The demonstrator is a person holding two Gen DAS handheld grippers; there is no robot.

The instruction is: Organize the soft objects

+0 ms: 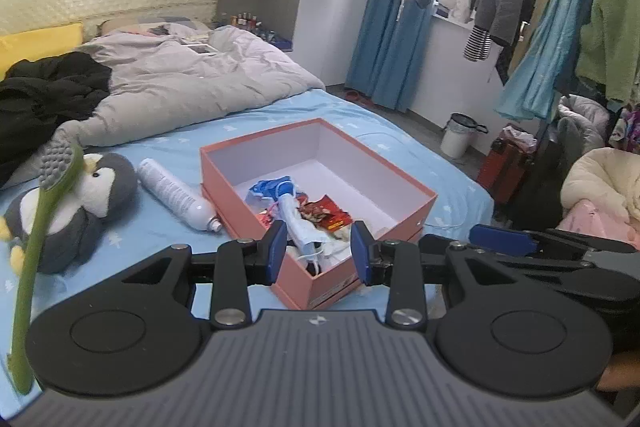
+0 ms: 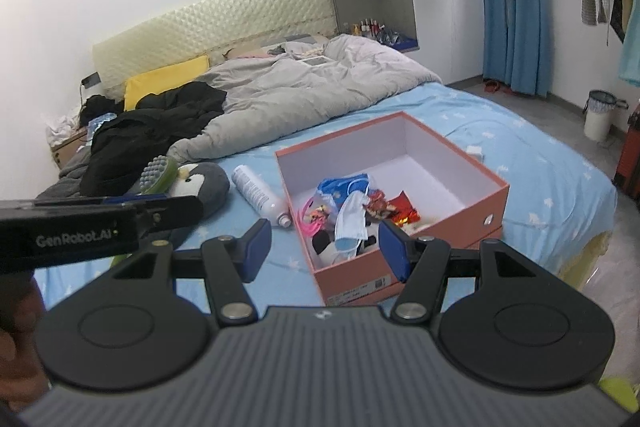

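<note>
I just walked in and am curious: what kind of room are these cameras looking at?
A lived-in bedroom, most likely. There is a bed with a rumpled grey duvet and a padded headboard, and clothes on a rack by the window.

Both wrists – box (image 1: 320, 187) ahead

I'm looking at a bed with a light-blue star-print sheet (image 1: 344, 111). On it: an open salmon-pink cardboard box (image 1: 236, 169), a white spray bottle (image 1: 176, 195) just beside it, a grey plush penguin (image 1: 80, 211), a rumpled grey duvet (image 1: 192, 75), and black clothing (image 1: 44, 95).
</note>
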